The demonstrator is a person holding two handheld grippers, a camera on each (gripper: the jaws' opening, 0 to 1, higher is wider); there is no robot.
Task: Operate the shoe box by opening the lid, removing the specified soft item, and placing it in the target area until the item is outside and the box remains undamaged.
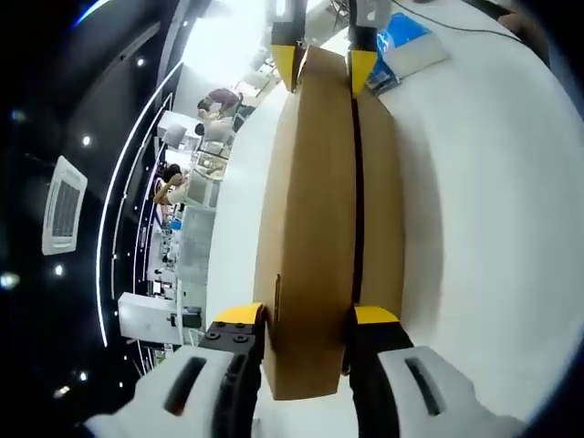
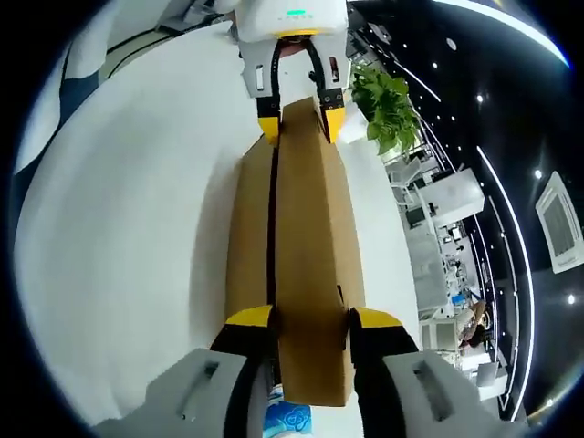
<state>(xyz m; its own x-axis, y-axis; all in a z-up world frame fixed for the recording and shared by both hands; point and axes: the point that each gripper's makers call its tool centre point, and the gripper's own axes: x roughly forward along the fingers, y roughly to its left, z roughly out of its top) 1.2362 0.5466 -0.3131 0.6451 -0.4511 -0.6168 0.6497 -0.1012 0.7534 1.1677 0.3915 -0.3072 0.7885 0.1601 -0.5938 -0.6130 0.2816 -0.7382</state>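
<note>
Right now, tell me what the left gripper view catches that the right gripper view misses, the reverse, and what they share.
Left gripper view alone: a blue and white packet beyond the box and people at desks. Right gripper view alone: a green potted plant and a blue printed item beneath the jaws. Both: the cardboard shoe box, lid on, on the white table, with the left gripper and right gripper clamping opposite ends of its lid.

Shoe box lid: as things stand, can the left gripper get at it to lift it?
Probably yes. The left gripper already straddles one end of the shoe box lid, nothing lies between, and the right gripper straddles the far end.
</note>
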